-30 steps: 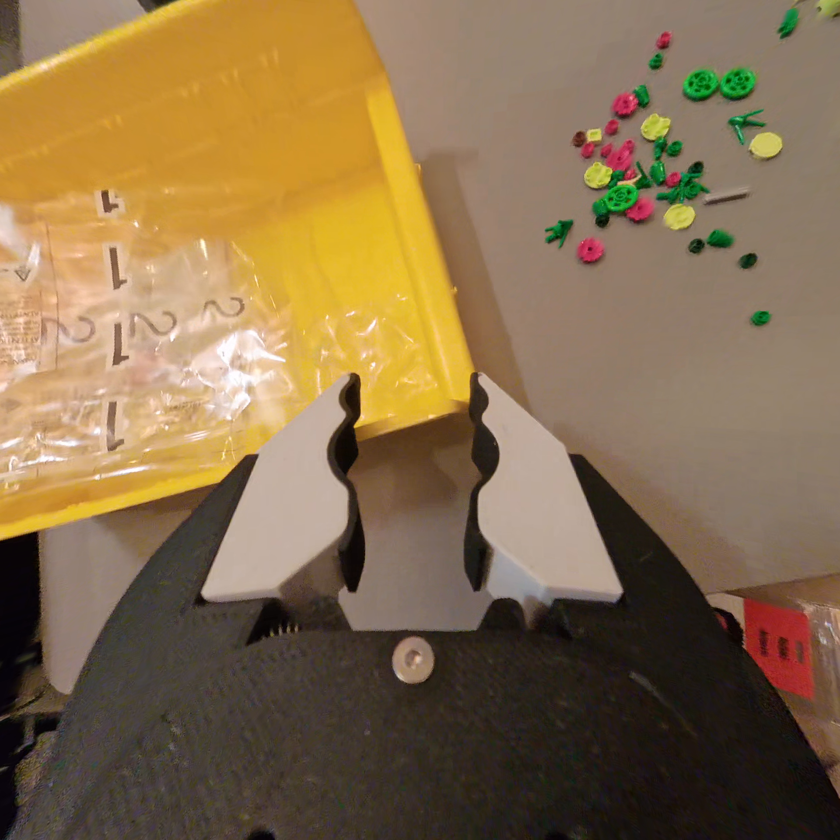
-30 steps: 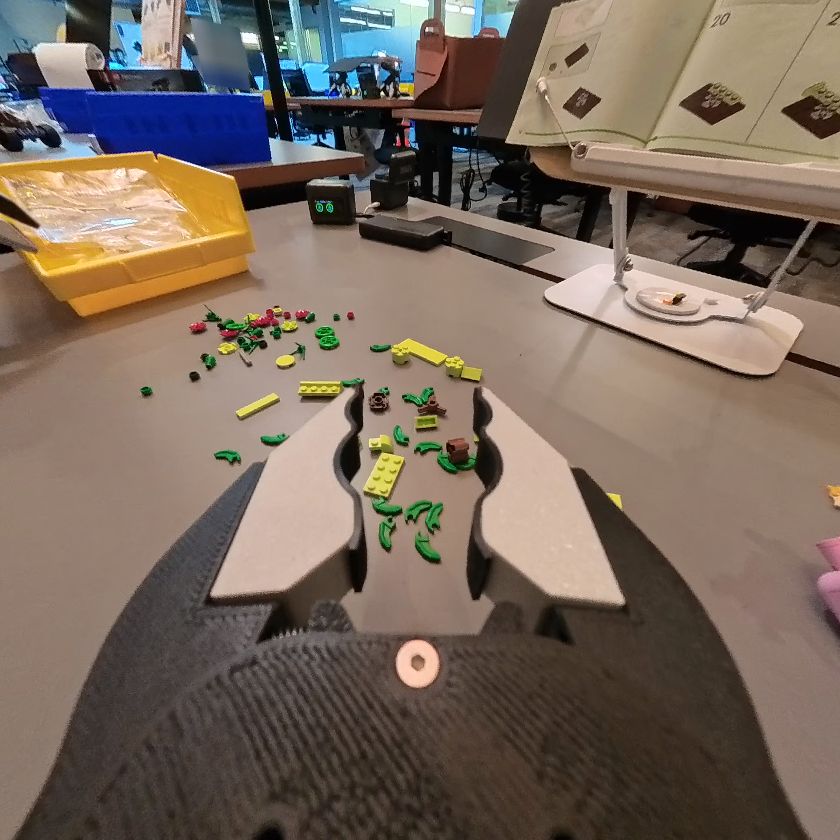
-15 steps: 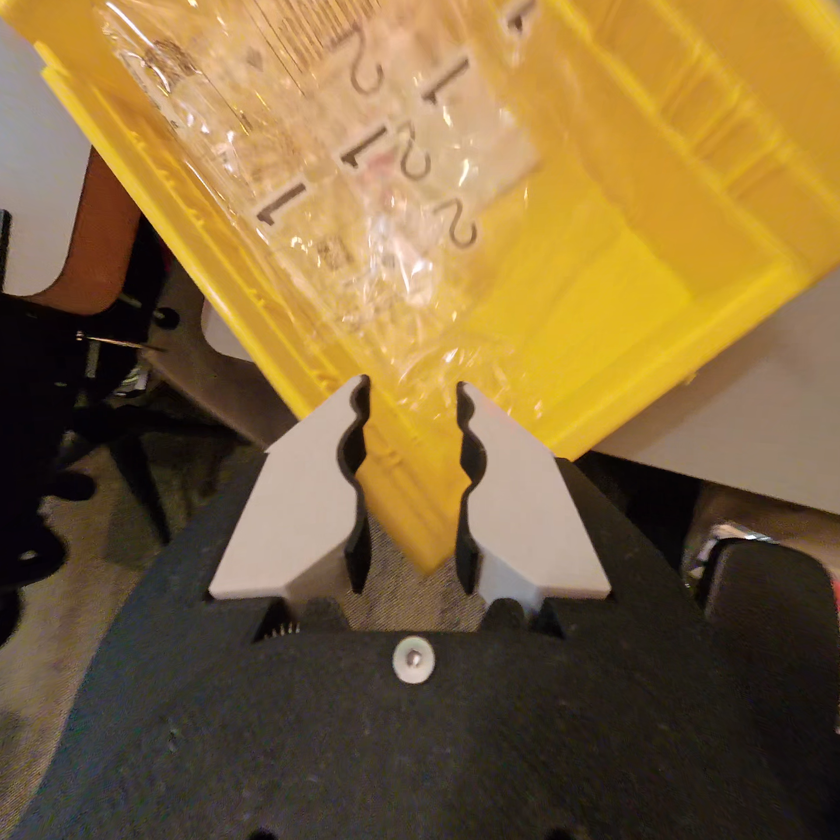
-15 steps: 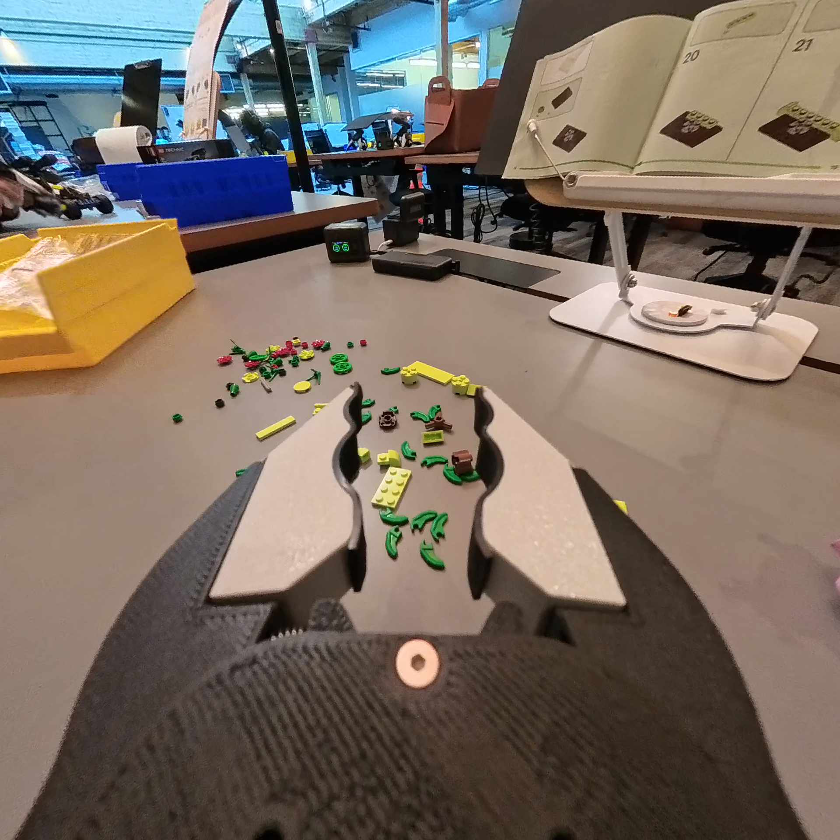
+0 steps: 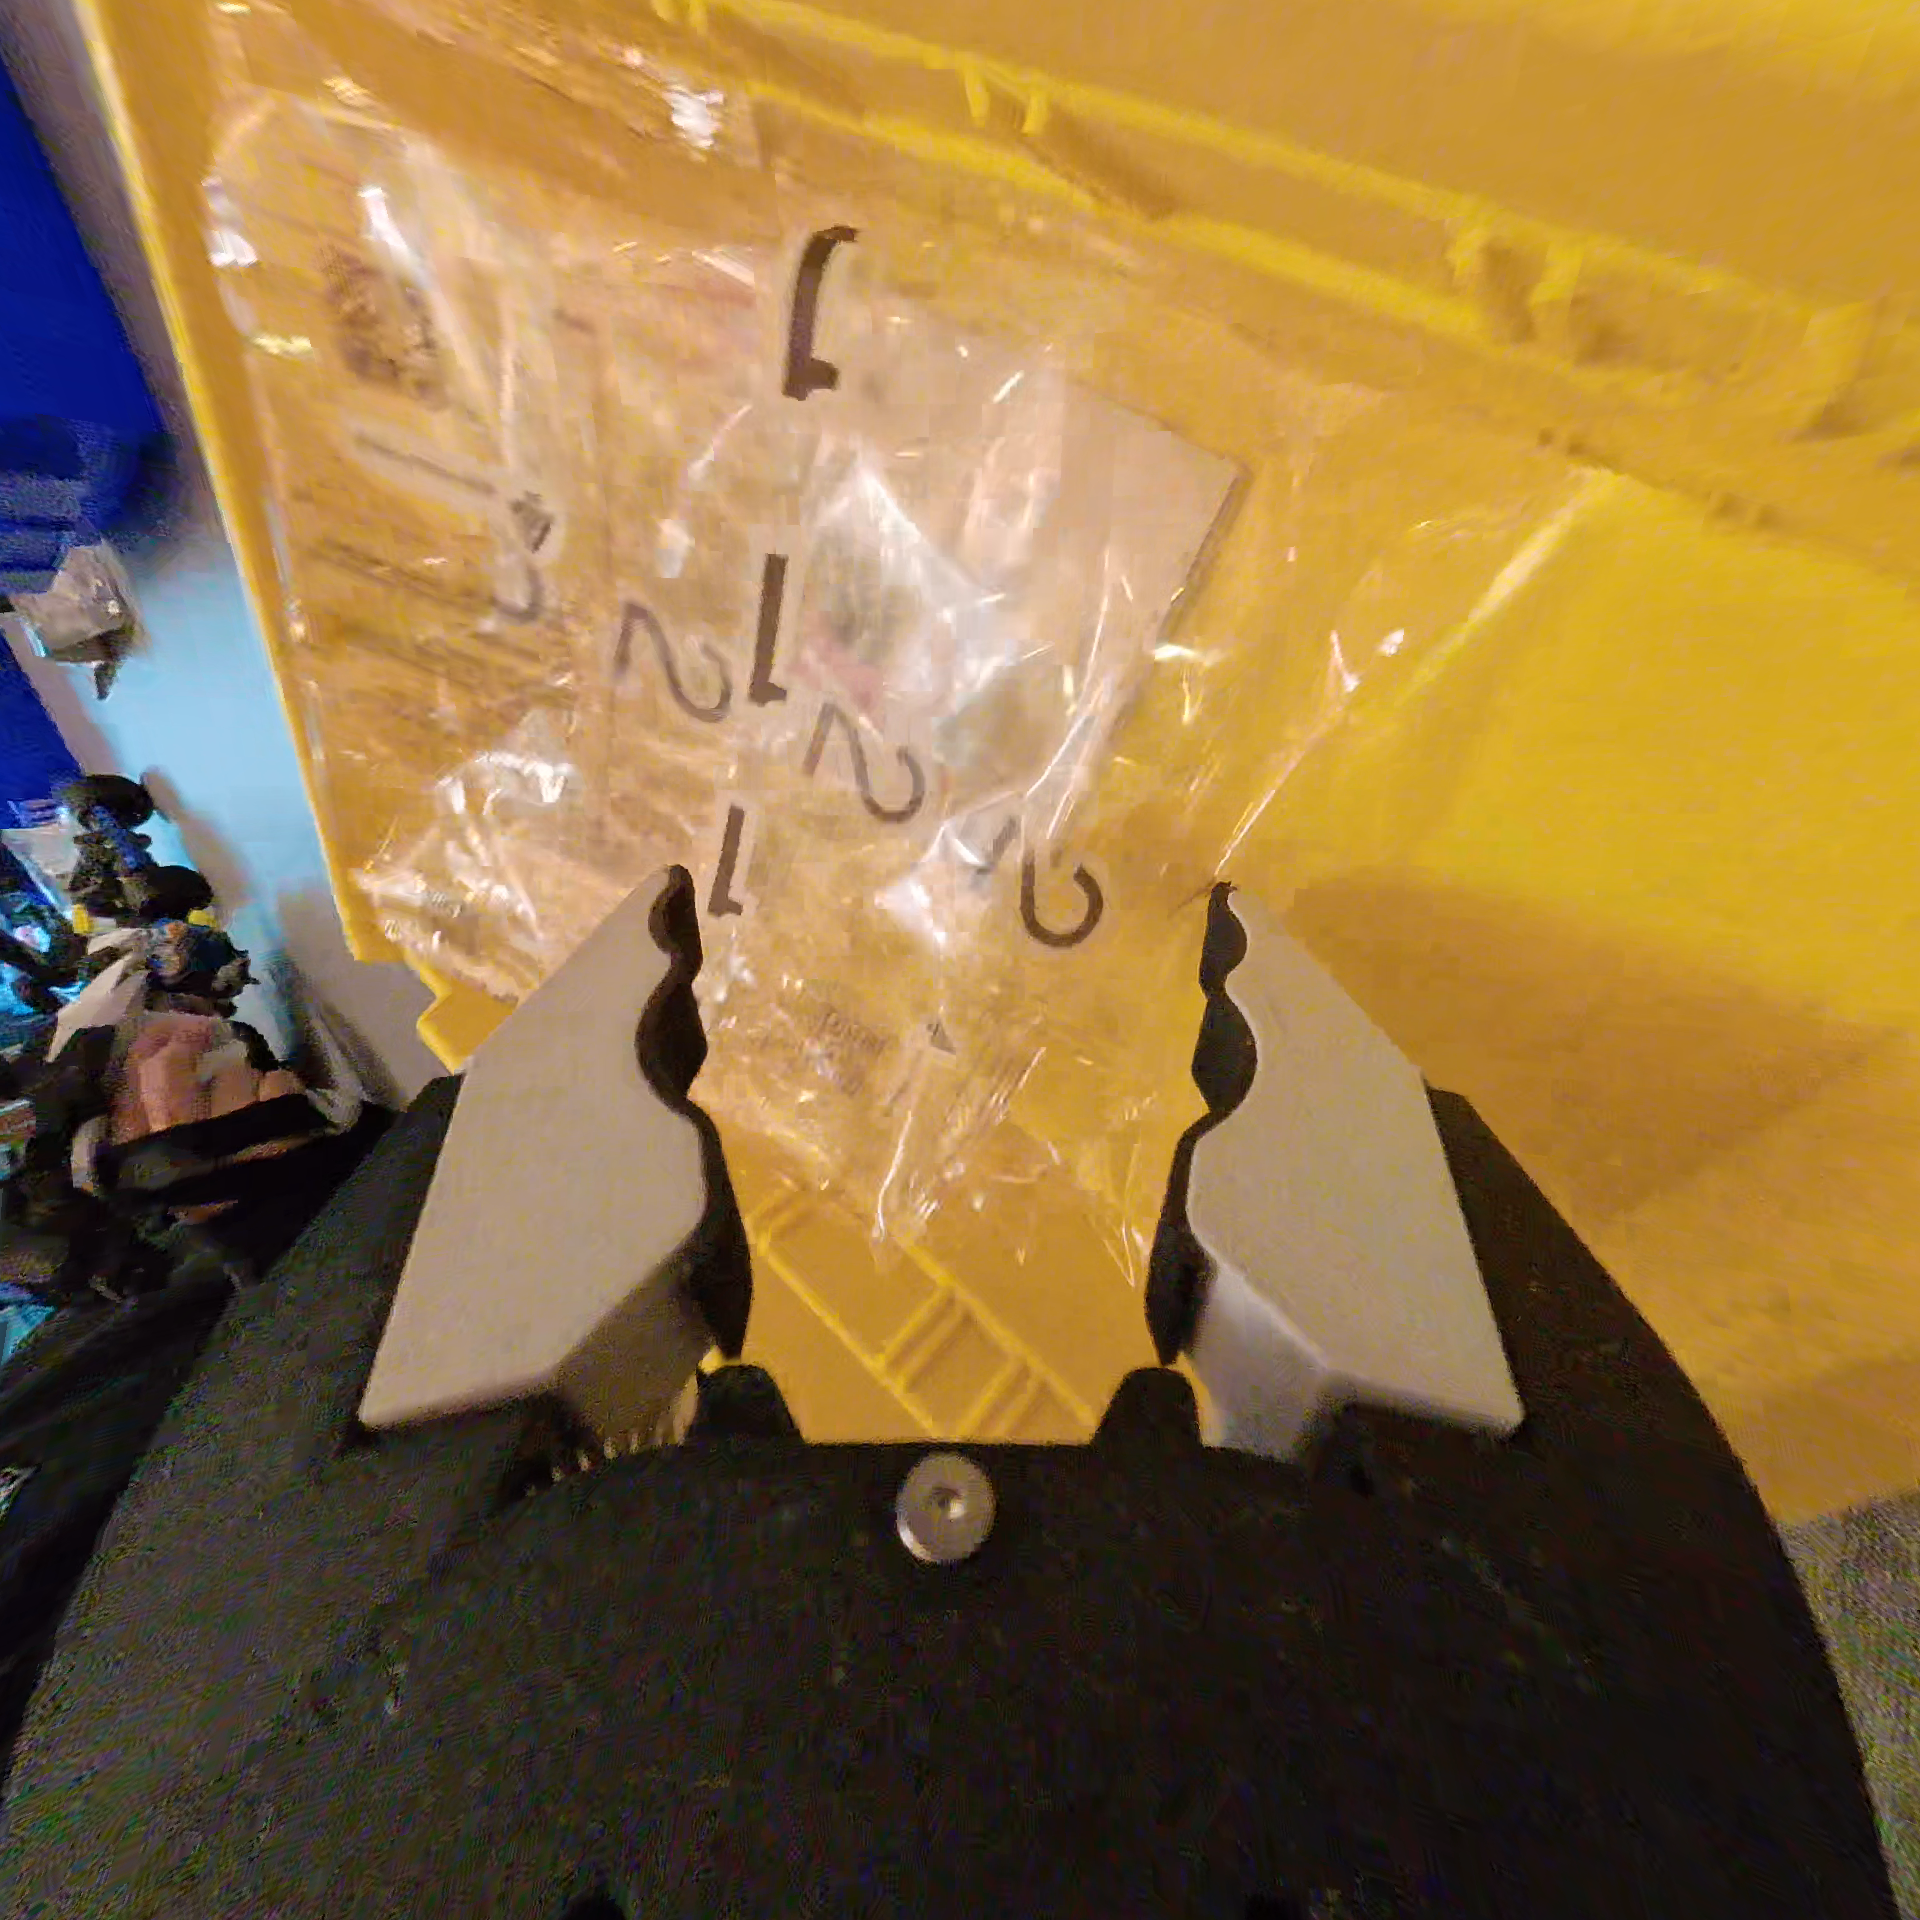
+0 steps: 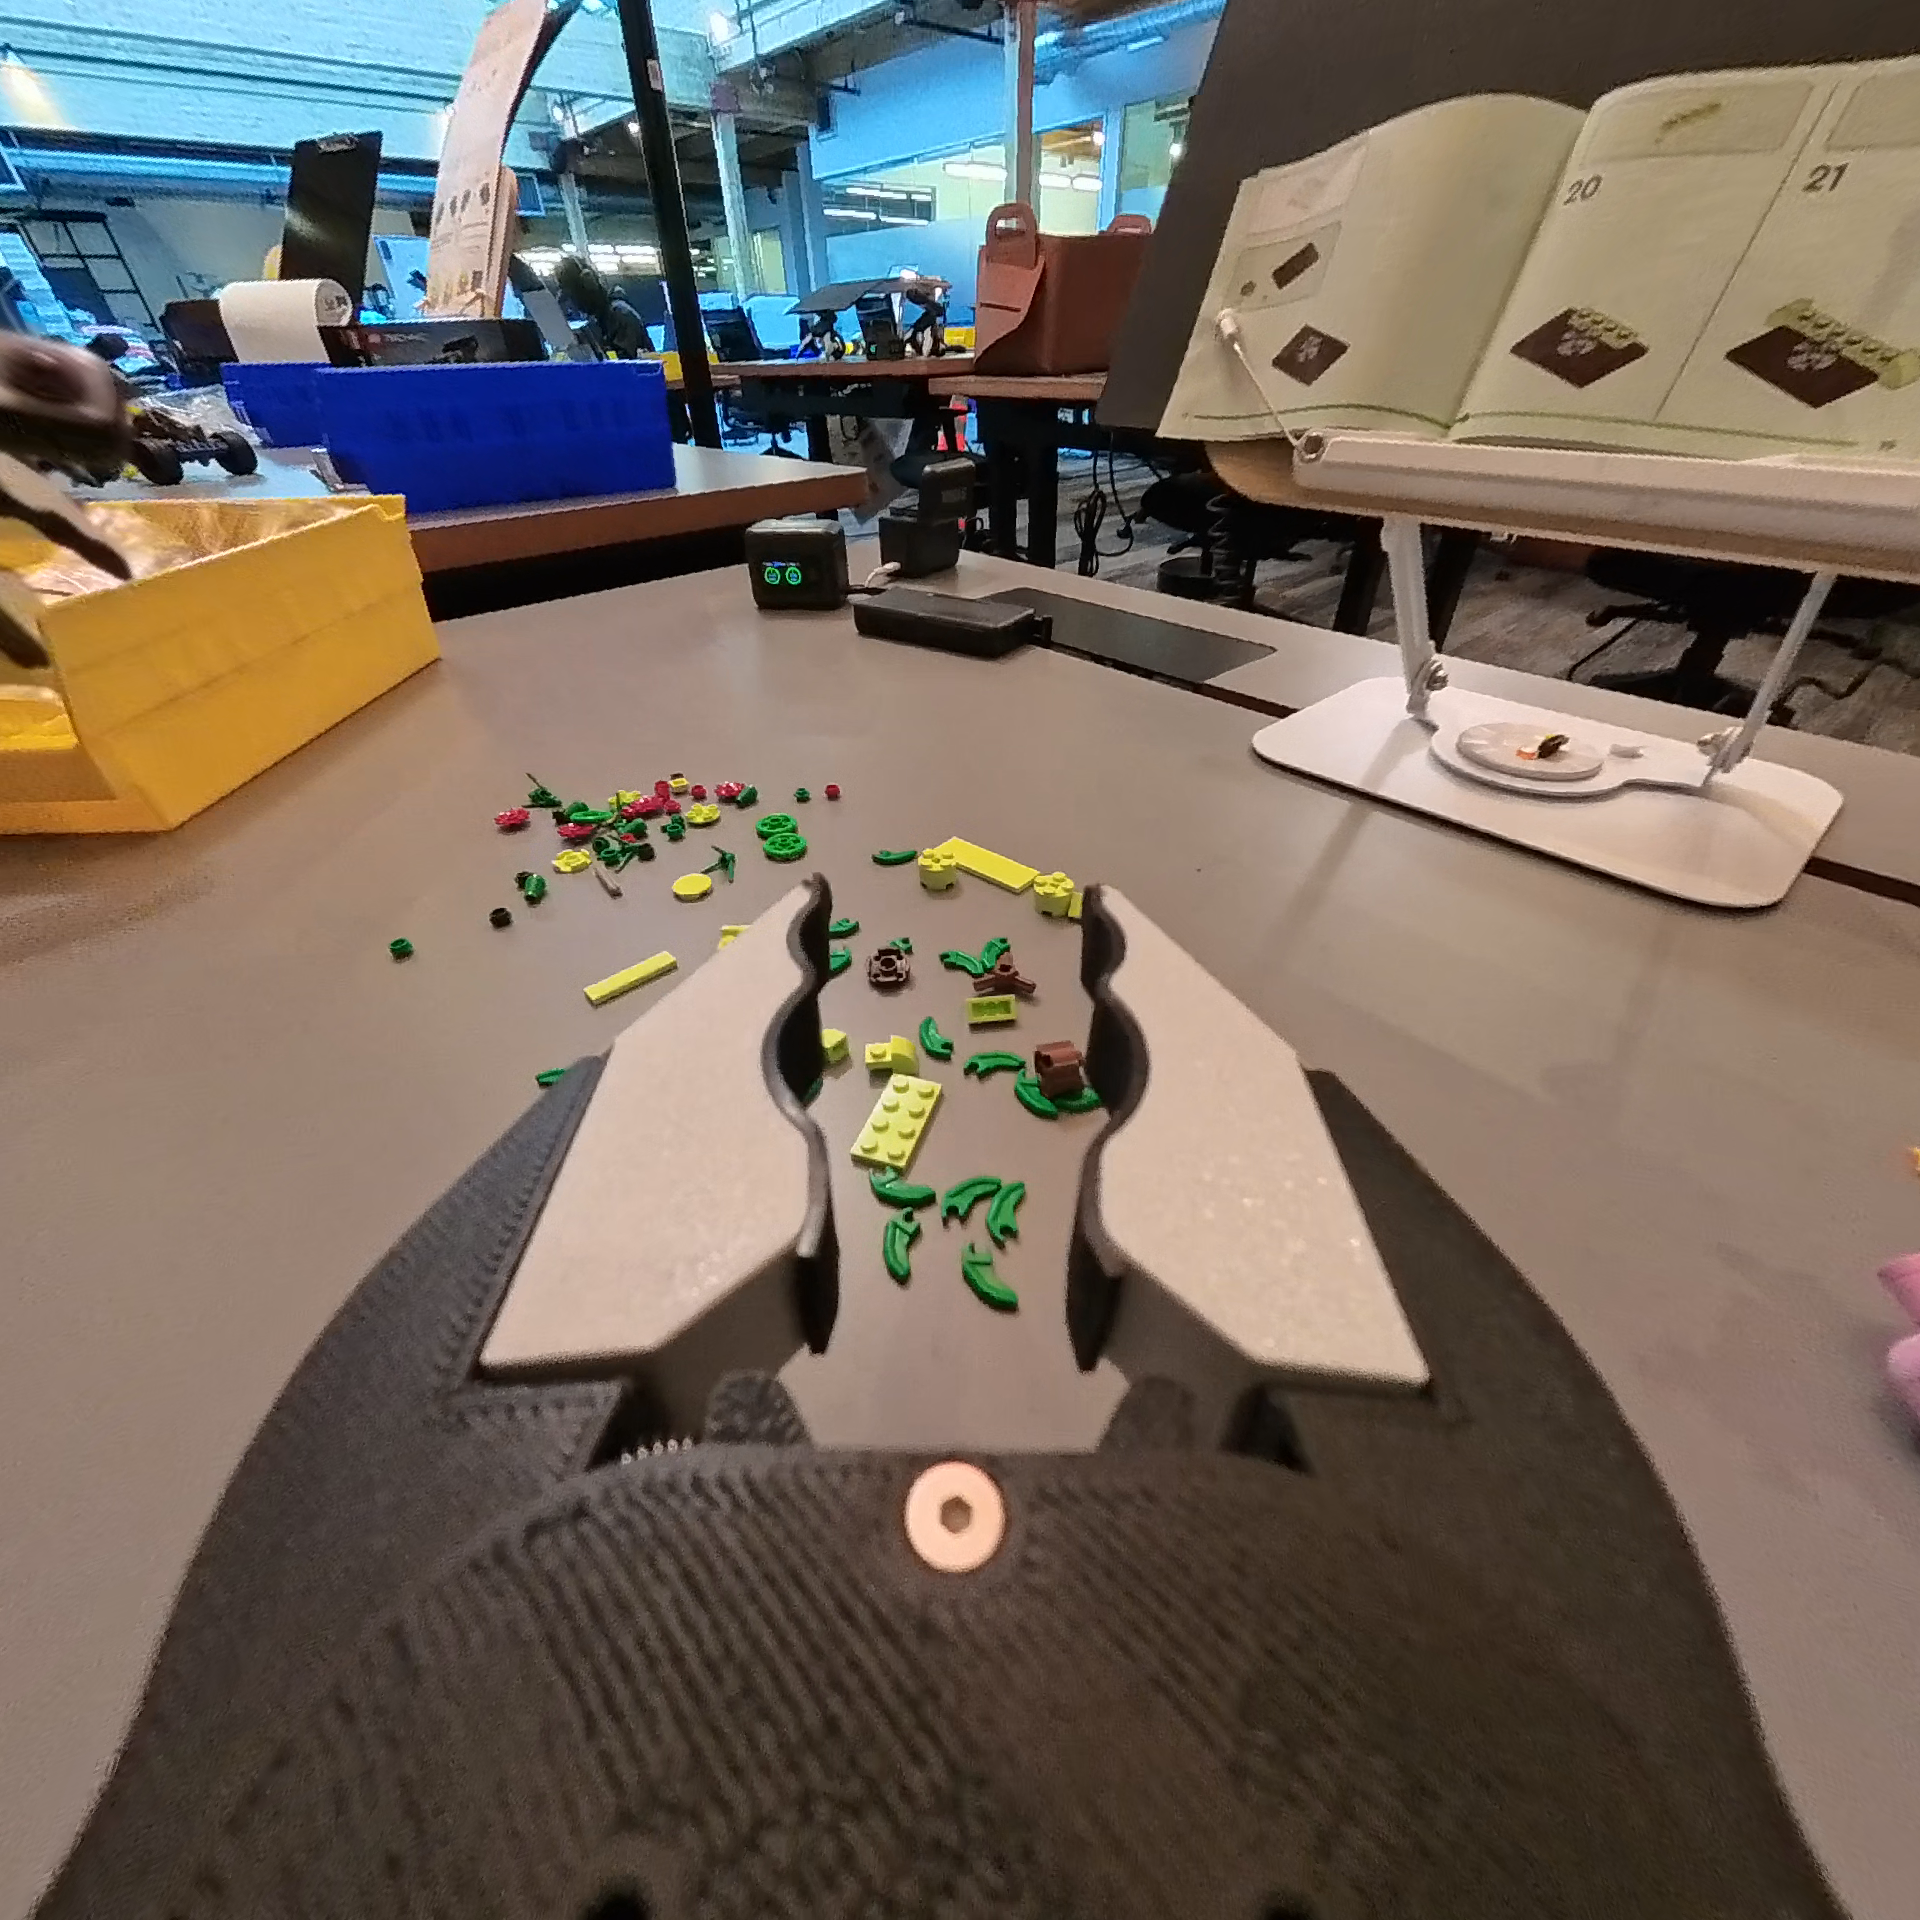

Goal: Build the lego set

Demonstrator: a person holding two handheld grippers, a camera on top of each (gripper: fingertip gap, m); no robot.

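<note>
My left gripper (image 5: 945,904) is open wide and empty, right over the yellow bin (image 5: 1558,727), its fingers above clear plastic bags (image 5: 831,675) marked with black numerals that lie in the bin. My right gripper (image 6: 951,904) is open and empty, low over the grey table (image 6: 260,1091). Between its fingers lie a lime 2x3 plate (image 6: 899,1120), green curved leaf pieces (image 6: 951,1216), a brown piece (image 6: 1058,1065) and a dark brown round piece (image 6: 889,968). Beyond lie small pink, green and yellow flower pieces (image 6: 665,821). The left gripper shows blurred at the left edge of the right wrist view (image 6: 52,520).
The yellow bin also shows at the table's left in the right wrist view (image 6: 239,644). An open instruction booklet (image 6: 1558,260) rests on a white stand (image 6: 1558,790) at the right. A black box (image 6: 795,561) and a flat black device (image 6: 945,618) sit at the back. A blue bin (image 6: 488,431) stands beyond. The tips of one gripper are about 60 centimetres away from the tips of the other.
My left gripper has swung from the table over the yellow bin and its jaws have opened wider. My right gripper has dropped a little lower and stayed open.
</note>
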